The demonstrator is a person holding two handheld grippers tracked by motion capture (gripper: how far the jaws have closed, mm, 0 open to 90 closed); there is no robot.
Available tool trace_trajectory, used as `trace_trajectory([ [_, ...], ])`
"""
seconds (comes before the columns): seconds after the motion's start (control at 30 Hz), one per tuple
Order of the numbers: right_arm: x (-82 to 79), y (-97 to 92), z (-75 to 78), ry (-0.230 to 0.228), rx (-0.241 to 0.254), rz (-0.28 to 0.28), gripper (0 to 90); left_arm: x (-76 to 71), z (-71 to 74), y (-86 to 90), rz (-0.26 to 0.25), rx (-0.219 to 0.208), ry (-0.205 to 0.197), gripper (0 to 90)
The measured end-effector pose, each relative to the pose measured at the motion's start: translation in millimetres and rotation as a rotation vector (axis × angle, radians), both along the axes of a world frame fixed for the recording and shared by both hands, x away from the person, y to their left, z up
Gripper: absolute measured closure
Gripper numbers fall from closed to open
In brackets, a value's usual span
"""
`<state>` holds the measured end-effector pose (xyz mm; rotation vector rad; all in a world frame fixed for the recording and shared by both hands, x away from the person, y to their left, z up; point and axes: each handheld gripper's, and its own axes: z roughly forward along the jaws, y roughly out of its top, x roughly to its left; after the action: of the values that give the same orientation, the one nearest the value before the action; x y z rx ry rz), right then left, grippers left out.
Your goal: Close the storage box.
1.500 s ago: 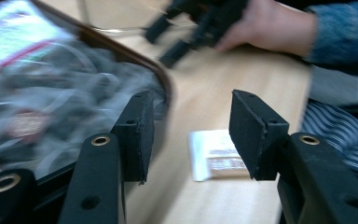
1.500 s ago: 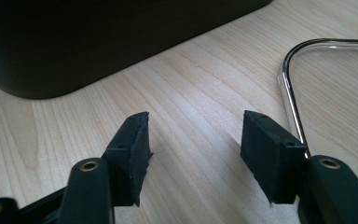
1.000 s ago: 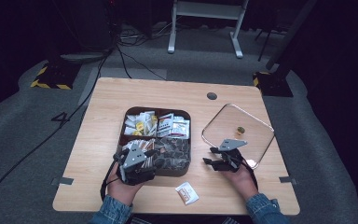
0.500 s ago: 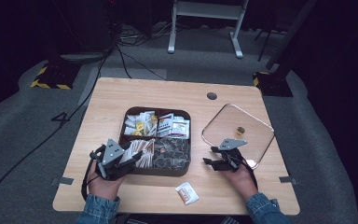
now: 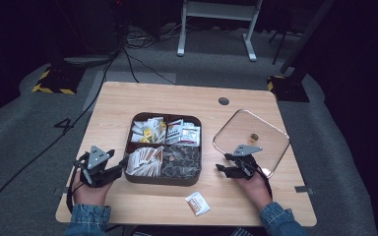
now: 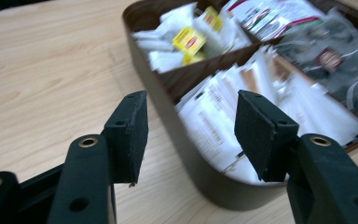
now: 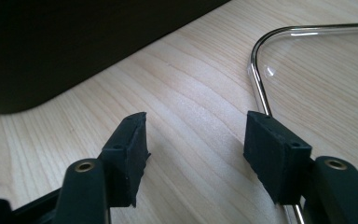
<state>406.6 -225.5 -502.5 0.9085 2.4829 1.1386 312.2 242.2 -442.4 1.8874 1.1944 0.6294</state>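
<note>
Job looks approx. half done: the brown box (image 5: 163, 181) of sachets sits open at table centre, its glass lid (image 5: 270, 129) lying flat beside it, while left gripper (image 5: 124, 164) and right gripper (image 5: 221, 168) are both part-open w/ nothing held.

A light wooden table (image 5: 128, 103) stands on grey carpet (image 5: 24, 128) in a dark room. At twelve o'clock a white metal frame (image 5: 216, 19) stands; black cables (image 5: 128, 54) trail at eleven; yellow-black striped markings (image 5: 49, 81) lie at ten.
</note>
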Motion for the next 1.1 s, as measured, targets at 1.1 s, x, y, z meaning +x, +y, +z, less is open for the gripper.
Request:
trace_trajectory([
  [1.1,61.5,-79.1,45.8,-0.059,-0.007,-0.306,37.1,-10.4,-60.1,27.8,0.047,0.047,0.194,39.7],
])
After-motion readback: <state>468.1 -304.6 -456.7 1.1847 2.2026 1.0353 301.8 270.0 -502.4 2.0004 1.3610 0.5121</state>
